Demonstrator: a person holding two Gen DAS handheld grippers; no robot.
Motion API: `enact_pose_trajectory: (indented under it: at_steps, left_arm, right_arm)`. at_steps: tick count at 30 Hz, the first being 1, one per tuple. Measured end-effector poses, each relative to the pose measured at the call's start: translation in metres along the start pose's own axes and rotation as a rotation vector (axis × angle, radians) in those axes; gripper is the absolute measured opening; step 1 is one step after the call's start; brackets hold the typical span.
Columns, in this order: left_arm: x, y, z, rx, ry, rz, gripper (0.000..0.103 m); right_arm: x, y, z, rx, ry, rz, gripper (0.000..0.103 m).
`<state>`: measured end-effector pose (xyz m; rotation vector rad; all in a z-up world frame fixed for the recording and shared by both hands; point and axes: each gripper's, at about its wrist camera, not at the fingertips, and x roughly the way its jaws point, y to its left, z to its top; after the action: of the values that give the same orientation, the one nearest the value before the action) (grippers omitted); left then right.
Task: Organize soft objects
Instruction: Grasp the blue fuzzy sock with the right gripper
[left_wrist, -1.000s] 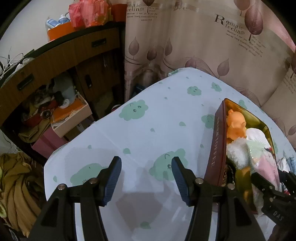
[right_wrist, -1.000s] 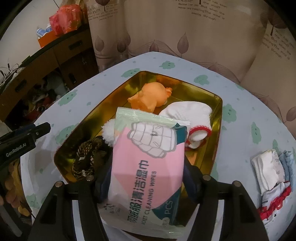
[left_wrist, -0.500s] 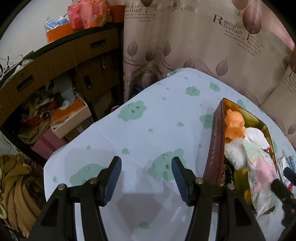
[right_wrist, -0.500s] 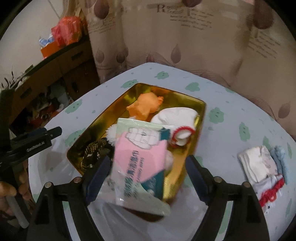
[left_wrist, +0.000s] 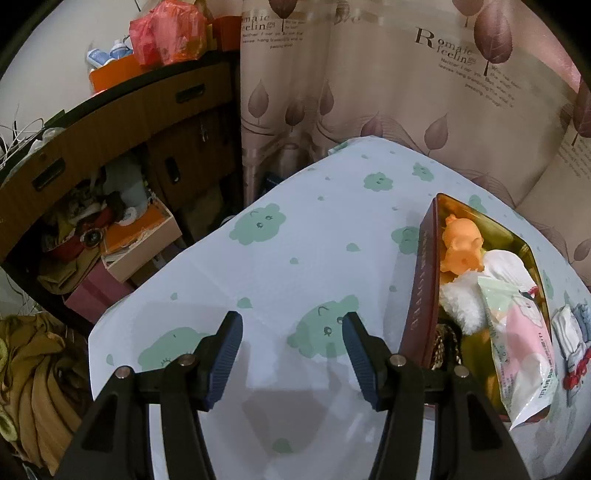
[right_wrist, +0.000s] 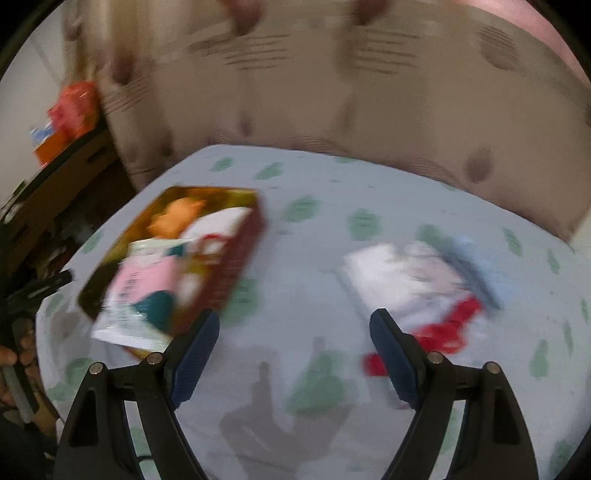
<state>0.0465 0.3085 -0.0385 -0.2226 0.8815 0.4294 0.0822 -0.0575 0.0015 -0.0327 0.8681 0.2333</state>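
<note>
The right gripper (right_wrist: 293, 360) stands with its jaws wide apart and nothing between them; they have just been opening, and below them is only the tablecloth (right_wrist: 310, 280), white with green cloud prints. The right wrist view is heavily blurred. Taking the gold tin (right_wrist: 236, 194) as the landmark, the right gripper hangs beside the tin's dark red side wall, between the tin and a small pile of white, pale blue and red-trimmed cloth items (right_wrist: 413, 280) that lies well apart from the tin on the cloth. The pink and white pack of wet wipes (left_wrist: 517, 354) lies in the tin on top of the other contents, its near end jutting over the tin's near rim. Also inside the tin are an orange soft toy (left_wrist: 461, 249) at the far end, a white cloth item just beside it, a white fluffy piece (left_wrist: 460, 304) against the wall, and a braided dark item near the near corner. The left gripper (left_wrist: 291, 352) is likewise open and empty, poised over bare tablecloth on the other side of the tin. Beyond the tin hangs a leaf-printed curtain (left_wrist: 388, 81).
</note>
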Motion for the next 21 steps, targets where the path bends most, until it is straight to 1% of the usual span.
enact_pose_trajectory:
  at_steps: [6,11,14,16,21]
  left_arm:
    - [0.001,-0.003,-0.002,0.014,-0.001,0.002,0.058]
    - [0.000,-0.007,-0.003,0.037,-0.011,0.004,0.058]
    - [0.001,-0.010,-0.004,0.056,-0.015,-0.006,0.058]
    - [0.001,-0.012,-0.005,0.068,-0.018,-0.013,0.058]
    - [0.003,-0.017,-0.006,0.089,-0.034,-0.024,0.058]
  right_arm:
    - [-0.001,-0.085,0.003,0.107,-0.023,-0.133,0.082]
    - [0.027,-0.143,0.011,0.118,0.011,-0.219,0.082]
    - [0.048,-0.164,0.016,0.106,0.029,-0.239,0.082]
    - [0.064,-0.175,0.019,0.107,0.037,-0.232,0.082]
    - [0.090,-0.180,0.024,0.070,0.042,-0.215,0.082]
